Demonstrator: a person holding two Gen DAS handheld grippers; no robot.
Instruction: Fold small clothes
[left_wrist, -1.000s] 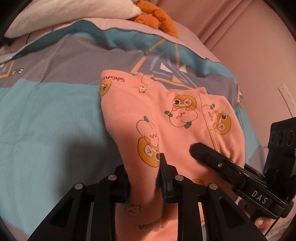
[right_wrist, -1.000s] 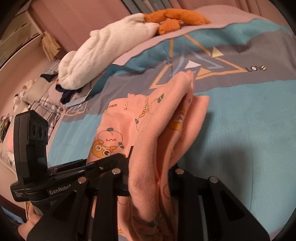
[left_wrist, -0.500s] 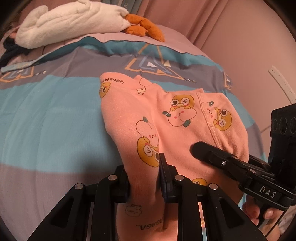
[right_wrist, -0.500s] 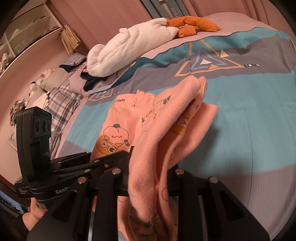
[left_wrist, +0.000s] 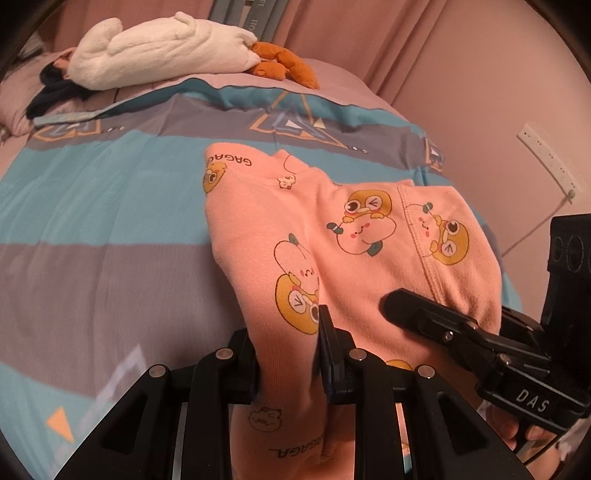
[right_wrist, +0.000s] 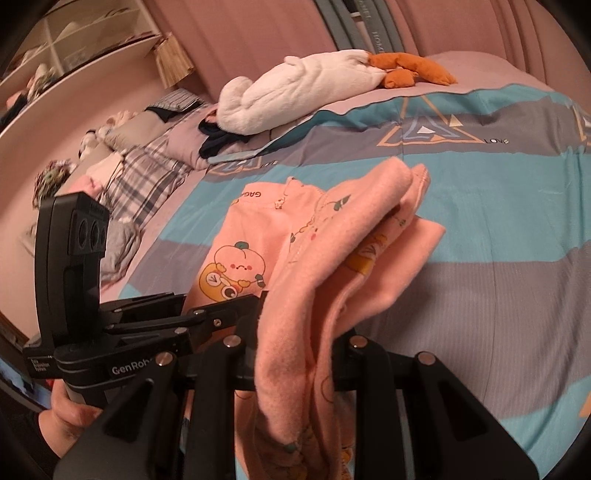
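A small pink garment (left_wrist: 354, 236) printed with cartoon fruit figures hangs between both grippers above the bed, its far end still draped on the quilt. My left gripper (left_wrist: 286, 350) is shut on a bunched edge of the cloth. My right gripper (right_wrist: 295, 350) is shut on a thick fold of the same garment (right_wrist: 314, 258), which spills over its fingers. In the left wrist view the right gripper (left_wrist: 391, 304) reaches in from the right under the cloth; in the right wrist view the left gripper (right_wrist: 236, 310) comes in from the left, a hand at its grip.
The bed carries a teal and grey striped quilt (left_wrist: 92, 221). A white plush toy (left_wrist: 162, 51) with orange feet (left_wrist: 284, 68) lies at the headboard end. Dark clothing (right_wrist: 218, 138), plaid pillows (right_wrist: 147, 173) and shelves (right_wrist: 74, 40) are to the left. A wall with a power strip (left_wrist: 546, 158) stands right.
Both grippers have pulled back along the bed and risen slightly, dragging the pink garment with them. More of the headboard end and the plush toy has come into view. Grips are unchanged.
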